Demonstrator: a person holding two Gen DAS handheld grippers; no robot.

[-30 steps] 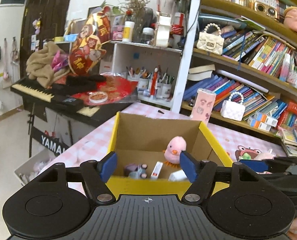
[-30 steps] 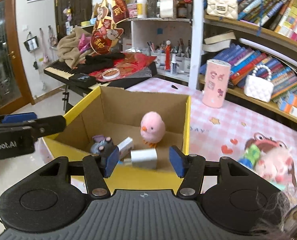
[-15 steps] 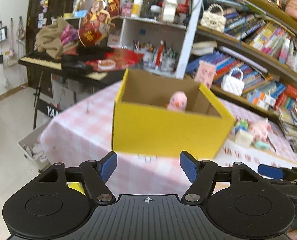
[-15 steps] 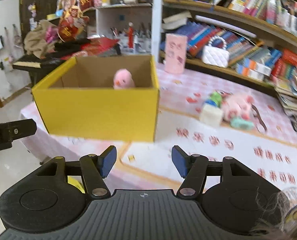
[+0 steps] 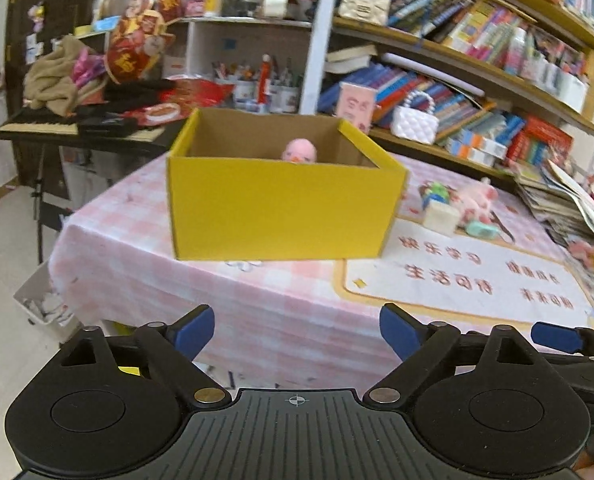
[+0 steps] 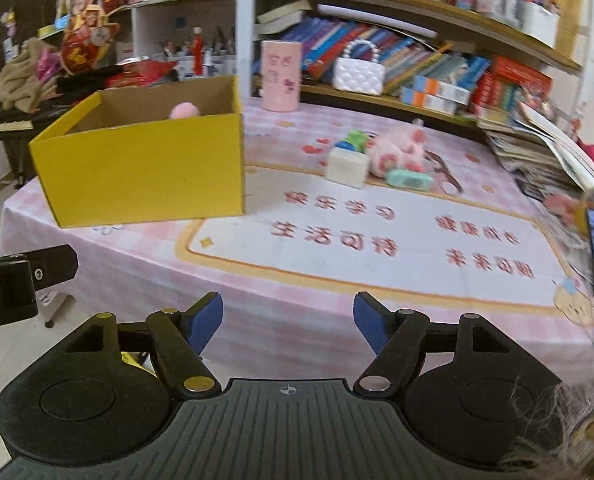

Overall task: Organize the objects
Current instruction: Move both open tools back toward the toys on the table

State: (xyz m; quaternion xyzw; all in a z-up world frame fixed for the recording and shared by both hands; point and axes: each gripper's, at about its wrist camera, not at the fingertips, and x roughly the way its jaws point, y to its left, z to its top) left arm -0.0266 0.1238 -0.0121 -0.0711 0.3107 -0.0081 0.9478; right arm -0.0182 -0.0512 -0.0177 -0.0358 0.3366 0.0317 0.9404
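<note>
Crowded bookshelves [image 5: 457,64] backing a pink checked table [image 5: 257,312], yellow box [image 5: 281,204] sitting near its left end, pink chick [image 5: 300,151] peeking out inside, toys [image 6: 381,160] lying just right, left gripper [image 5: 297,330] and right gripper [image 6: 288,318] both hovering wide apart, holding nothing.

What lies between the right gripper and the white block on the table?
In the right wrist view, only bare tablecloth with red characters lies between the right gripper and the white block.

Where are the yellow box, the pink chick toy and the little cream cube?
yellow box [image 5: 281,210], left wrist view, middle of its front wall
pink chick toy [image 5: 300,151], left wrist view, its head showing above the box rim
cream cube [image 6: 347,167], right wrist view, its front face
</note>
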